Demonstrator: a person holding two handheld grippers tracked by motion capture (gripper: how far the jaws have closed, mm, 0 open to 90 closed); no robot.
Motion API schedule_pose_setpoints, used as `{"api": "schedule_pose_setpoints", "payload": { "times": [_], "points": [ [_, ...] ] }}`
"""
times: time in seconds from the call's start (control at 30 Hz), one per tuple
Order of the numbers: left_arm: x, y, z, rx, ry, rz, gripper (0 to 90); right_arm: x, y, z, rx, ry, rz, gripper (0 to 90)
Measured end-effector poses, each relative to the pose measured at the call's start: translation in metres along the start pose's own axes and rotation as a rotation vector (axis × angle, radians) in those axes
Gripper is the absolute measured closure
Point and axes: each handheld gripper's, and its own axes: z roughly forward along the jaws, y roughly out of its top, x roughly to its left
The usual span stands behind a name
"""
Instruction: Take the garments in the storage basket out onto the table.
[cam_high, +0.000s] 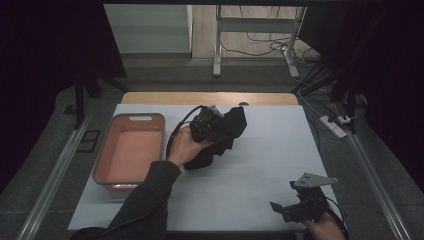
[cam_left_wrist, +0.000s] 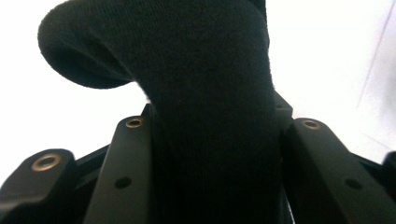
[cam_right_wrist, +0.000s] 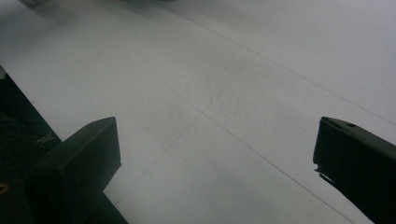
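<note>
Left gripper clamps black cloth mid-table, not yet in pink bin; right gripper wide, empty, near-right corner.

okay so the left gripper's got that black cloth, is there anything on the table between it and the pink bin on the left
Nothing visible does. The left gripper is shut on the black cloth, and the stretch of white table between it and the pink bin is bare. The right gripper sits open near the front right, well out of that path.
</note>
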Motion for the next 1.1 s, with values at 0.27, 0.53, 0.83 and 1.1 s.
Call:
{"api": "schedule_pose_setpoints", "payload": {
  "times": [0.27, 0.53, 0.83, 1.1],
  "points": [
    [0.008, -0.017, 0.023, 0.041, 0.004, -0.032, 59.3, 0.001, 0.0, 0.0, 0.005, 0.001, -0.006, 0.6],
    [0.008, -0.027, 0.037, 0.065, -0.007, -0.048, 57.0, 0.001, 0.0, 0.001, 0.011, -0.001, -0.014, 0.6],
    [0.004, -0.038, 0.056, 0.125, 0.011, -0.018, 46.0, 0.002, 0.0, 0.001, 0.015, -0.001, -0.02, 0.6],
    [0.004, -0.041, 0.062, 0.137, 0.02, -0.024, 31.1, 0.003, 0.001, 0.002, 0.027, 0.0, -0.036, 0.6]
  ]
}}
